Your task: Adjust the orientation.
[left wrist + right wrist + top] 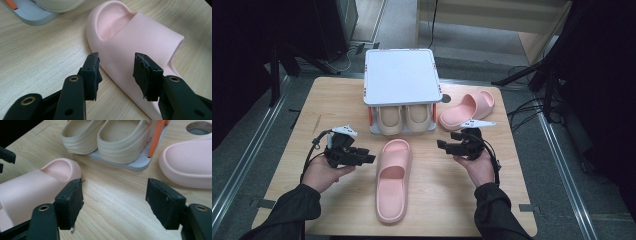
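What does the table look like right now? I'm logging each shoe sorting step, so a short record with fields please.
near slipper: pink slipper flat on the table, between the two grippers
far slipper: second pink slipper, right of the shoe rack
rack: white top shelf bare; a pair of beige clogs on the lower level
left gripper: open, jaws toward the near slipper's side, holding nothing
right gripper: open, nothing between the jaws
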A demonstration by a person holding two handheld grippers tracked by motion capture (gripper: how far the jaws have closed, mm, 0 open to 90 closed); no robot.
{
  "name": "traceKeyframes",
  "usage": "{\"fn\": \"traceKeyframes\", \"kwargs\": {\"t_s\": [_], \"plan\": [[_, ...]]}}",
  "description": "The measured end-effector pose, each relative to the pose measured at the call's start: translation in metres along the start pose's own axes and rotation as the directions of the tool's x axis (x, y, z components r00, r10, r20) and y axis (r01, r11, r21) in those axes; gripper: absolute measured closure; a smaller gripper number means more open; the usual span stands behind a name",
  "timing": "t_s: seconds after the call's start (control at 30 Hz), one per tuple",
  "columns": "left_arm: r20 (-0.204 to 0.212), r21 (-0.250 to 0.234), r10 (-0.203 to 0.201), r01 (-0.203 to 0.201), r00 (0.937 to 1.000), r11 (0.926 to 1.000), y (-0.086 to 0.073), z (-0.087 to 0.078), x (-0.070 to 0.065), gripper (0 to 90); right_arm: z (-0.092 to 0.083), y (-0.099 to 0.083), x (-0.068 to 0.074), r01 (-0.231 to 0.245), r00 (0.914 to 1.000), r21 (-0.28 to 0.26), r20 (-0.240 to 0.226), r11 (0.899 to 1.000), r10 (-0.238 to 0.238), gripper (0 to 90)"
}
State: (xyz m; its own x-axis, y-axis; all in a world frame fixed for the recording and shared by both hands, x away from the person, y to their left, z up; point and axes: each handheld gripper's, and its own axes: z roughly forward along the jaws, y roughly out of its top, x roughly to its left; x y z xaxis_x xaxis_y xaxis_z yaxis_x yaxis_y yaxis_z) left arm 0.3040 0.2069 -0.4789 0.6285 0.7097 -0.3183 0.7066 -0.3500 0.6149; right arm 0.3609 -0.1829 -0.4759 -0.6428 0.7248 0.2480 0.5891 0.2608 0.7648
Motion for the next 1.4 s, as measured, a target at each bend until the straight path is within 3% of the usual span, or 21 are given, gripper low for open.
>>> {"fn": "traceKeyframes", "kwargs": {"t_s": [0.1,0.23,0.33,0.57,0.83,1.03,1.1,1.4], "plan": [[0.007,-0.004,-0.002,0.002,1.0000,1.0000,0.000,-0.001,-0.001,52.1,0.001,0.003,-0.010,0.004,0.9999,-0.003,0.014,1.000,-0.004,39.8],[0.021,-0.011,-0.002,0.002,0.9998,0.9999,0.000,-0.001,0.000,49.5,0.003,0.004,-0.027,-0.033,0.9994,-0.017,0.008,0.999,0.033,50.6],[0.019,-0.007,-0.002,0.002,0.9998,1.0000,-0.001,-0.001,0.000,49.0,0.003,0.006,-0.038,-0.063,0.9974,-0.033,0.034,0.997,0.064,57.4],[0.017,-0.006,0.006,-0.006,0.9998,1.0000,-0.005,-0.002,-0.001,47.1,0.010,0.011,-0.068,-0.092,0.9927,-0.018,0.076,0.996,0.094,63.1],[0.006,-0.019,0.002,-0.002,1.0000,0.9998,-0.010,-0.005,-0.003,46.3,0.024,0.017,-0.088,-0.090,0.9879,0.005,0.127,0.996,0.089,72.5],[-0.006,-0.019,-0.011,0.010,0.9999,0.9998,-0.016,-0.008,-0.002,46.2,0.034,0.024,-0.106,-0.133,0.9795,0.001,0.153,0.991,0.131,86.8],[-0.007,-0.020,-0.017,0.017,0.9998,0.9997,-0.019,-0.010,-0.002,46.1,0.036,0.024,-0.112,-0.140,0.9732,-0.008,0.183,0.990,0.140,87.5],[-0.023,-0.020,-0.029,0.029,0.9993,0.9994,-0.028,-0.016,-0.001,46.0,0.038,0.030,-0.135,-0.202,0.9559,-0.023,0.213,0.979,0.202,84.0]]}}
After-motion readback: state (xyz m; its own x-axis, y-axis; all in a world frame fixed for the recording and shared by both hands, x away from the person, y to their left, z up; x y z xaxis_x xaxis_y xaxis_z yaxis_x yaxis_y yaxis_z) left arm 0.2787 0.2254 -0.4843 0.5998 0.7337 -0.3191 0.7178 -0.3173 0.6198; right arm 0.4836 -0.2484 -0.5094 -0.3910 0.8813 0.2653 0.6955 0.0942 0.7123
